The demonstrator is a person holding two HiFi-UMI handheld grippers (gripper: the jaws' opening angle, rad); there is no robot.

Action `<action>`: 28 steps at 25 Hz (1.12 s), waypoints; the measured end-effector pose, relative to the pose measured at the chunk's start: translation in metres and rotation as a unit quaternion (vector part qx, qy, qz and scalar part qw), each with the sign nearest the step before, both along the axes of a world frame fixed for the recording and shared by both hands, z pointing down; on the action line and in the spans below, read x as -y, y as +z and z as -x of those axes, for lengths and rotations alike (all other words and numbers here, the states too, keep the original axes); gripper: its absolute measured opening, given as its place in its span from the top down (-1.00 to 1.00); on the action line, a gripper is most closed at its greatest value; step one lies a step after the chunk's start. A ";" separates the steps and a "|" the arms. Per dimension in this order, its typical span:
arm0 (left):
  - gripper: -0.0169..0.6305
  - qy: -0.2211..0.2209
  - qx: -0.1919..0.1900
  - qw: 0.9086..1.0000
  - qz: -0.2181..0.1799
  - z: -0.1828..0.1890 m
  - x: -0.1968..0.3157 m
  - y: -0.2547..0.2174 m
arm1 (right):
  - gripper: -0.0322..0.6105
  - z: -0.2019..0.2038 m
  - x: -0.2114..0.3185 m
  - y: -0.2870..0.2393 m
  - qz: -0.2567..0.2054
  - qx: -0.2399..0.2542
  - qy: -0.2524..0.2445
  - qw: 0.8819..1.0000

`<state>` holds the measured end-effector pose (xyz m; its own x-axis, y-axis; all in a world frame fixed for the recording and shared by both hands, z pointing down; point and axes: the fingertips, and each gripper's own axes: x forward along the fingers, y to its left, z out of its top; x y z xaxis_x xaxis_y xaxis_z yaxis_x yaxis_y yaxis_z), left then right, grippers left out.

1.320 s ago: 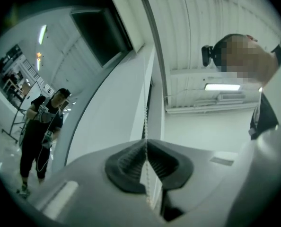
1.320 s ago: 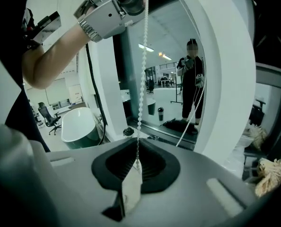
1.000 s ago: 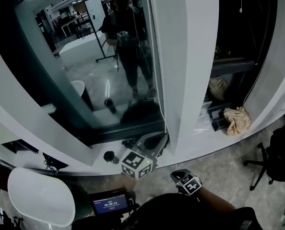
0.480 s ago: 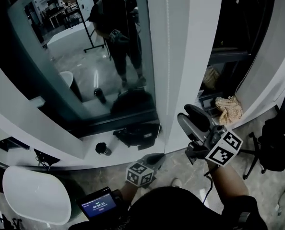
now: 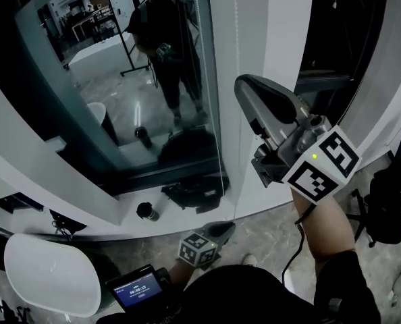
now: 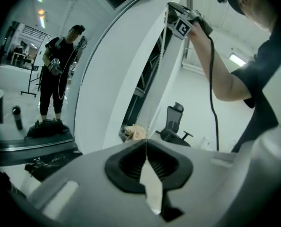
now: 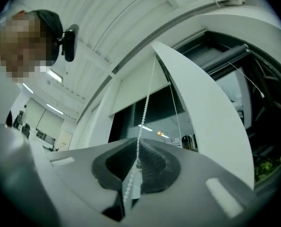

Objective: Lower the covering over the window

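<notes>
White bead chain (image 7: 145, 108), taut, vertical, alongside white window frame (image 7: 202, 108)

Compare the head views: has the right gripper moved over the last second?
Yes. The right gripper has climbed from the foot of the white pillar to partway up it; its jaws are closing with the bead chain between them.
</notes>
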<state>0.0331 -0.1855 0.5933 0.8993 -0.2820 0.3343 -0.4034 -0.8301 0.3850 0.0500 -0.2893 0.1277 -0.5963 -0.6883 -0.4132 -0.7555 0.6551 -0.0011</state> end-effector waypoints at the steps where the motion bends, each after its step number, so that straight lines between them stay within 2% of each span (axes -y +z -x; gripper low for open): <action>1: 0.92 0.003 0.011 1.000 -0.002 0.002 0.000 0.004 | 0.85 0.005 -0.002 0.003 -0.007 -0.022 0.003 1.000; 4: 0.91 0.008 0.033 0.999 -0.018 0.011 0.000 0.017 | 0.86 0.017 -0.004 0.022 -0.021 -0.100 0.027 0.994; 6: 0.90 -0.004 0.015 0.999 -0.032 0.022 0.005 0.017 | 0.86 0.017 0.002 0.048 -0.020 -0.154 0.054 0.986; 10: 0.90 -0.048 -0.080 0.995 -0.042 0.064 0.022 -0.028 | 0.86 0.004 0.020 0.139 0.060 -0.204 0.066 0.975; 13: 0.90 -0.112 -0.154 0.978 -0.081 0.098 0.048 -0.098 | 0.86 -0.006 0.020 0.238 0.132 -0.246 0.085 0.957; 15: 0.89 -0.135 -0.175 0.967 -0.130 0.109 0.061 -0.151 | 0.86 -0.005 0.012 0.295 0.177 -0.259 0.082 0.946; 16: 0.82 -0.135 -0.180 0.961 -0.159 0.110 0.065 -0.177 | 0.85 -0.001 0.007 0.318 0.196 -0.263 0.079 0.941; 18: 0.53 -0.123 -0.196 0.949 -0.214 0.113 0.069 -0.221 | 0.85 0.009 0.000 0.354 0.227 -0.272 0.070 0.933; 19: 0.51 -0.120 -0.206 0.944 -0.230 0.117 0.071 -0.236 | 0.85 0.014 -0.003 0.370 0.242 -0.274 0.065 0.928; 22: 0.50 -0.122 -0.255 0.933 -0.221 0.127 0.076 -0.265 | 0.85 0.023 -0.020 0.412 0.286 -0.274 0.041 0.917; 24: 0.49 -0.103 -0.276 0.931 -0.216 0.114 0.076 -0.279 | 0.85 0.029 -0.032 0.431 0.300 -0.279 0.027 0.912; 28: 0.42 -0.062 -0.262 0.931 -0.248 0.057 0.075 -0.301 | 0.85 0.041 -0.052 0.450 0.312 -0.288 0.008 0.905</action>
